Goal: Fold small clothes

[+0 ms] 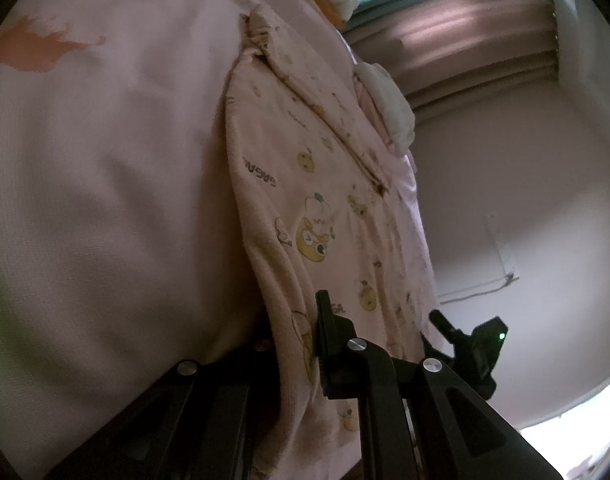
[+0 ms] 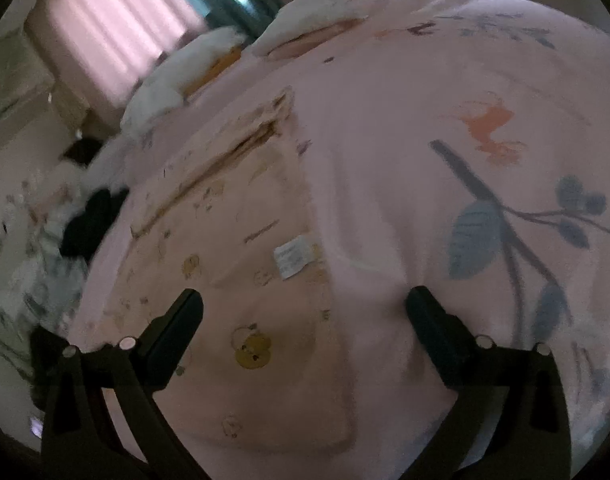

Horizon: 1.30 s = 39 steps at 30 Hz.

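A small cream garment printed with yellow cartoon animals (image 1: 325, 216) lies on a pink bedspread (image 1: 105, 160). My left gripper (image 1: 305, 344) is shut on the garment's near edge, with cloth pinched between the black fingers (image 1: 329, 344). In the right wrist view the same garment (image 2: 241, 272) lies folded flat, with a white care label (image 2: 293, 258) showing near its right edge. My right gripper (image 2: 305, 312) is open and empty just above the garment's near end, one finger over the cloth and one over the bedspread (image 2: 405, 160).
White pillows (image 2: 193, 64) lie at the head of the bed. Curtains (image 2: 117, 24) and a window are behind. The other gripper (image 1: 477, 344) shows at the bed's edge. Dark items (image 2: 89, 216) and clutter sit beside the bed on the left.
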Motion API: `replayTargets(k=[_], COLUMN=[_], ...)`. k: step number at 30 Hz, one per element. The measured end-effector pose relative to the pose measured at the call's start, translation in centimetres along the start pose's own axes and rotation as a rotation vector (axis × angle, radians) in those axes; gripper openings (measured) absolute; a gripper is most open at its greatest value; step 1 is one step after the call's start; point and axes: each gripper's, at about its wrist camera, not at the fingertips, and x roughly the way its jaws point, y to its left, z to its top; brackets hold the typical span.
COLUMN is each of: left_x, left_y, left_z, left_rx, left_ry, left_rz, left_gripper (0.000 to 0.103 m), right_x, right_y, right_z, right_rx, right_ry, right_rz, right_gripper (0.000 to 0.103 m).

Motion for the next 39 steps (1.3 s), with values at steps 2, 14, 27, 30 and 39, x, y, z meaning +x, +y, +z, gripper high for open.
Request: replayTargets(k=[2,14,27,30,39], left_x=[0.0,0.4,-0.5,-0.7,-1.1], left_y=[0.0,-0.4,-1.1,-1.2,-2.7], left_z=[0.0,0.2,-1.4,-1.8,-1.7], left_rx=[-0.004,-0.006,0.007,-0.011,0.055], left_ry=[0.001,0.005,0.045,0.01,-0.024], left_rz=[-0.003,0.014,0.075,0.071,0.045], left_gripper=[0.011,0.008,0.006,0.004,0.001], right_x=[0.9,2.4,0.8,0.7,-1.8], right_y=[1.6,2.3,1.5,1.5,1.1], right_z=[-0.3,-0.7,-1.1,-1.2,-0.7], right_rx=[-0.061,0.048,-0.011,-0.002,0.07], right_ry=[0.04,0.095,0.137,0.123,0.029], right_rz=[0.068,0.247,0.129,0.119,0.279], right_gripper=[0.103,0.034,0.006,0.007,0.007])
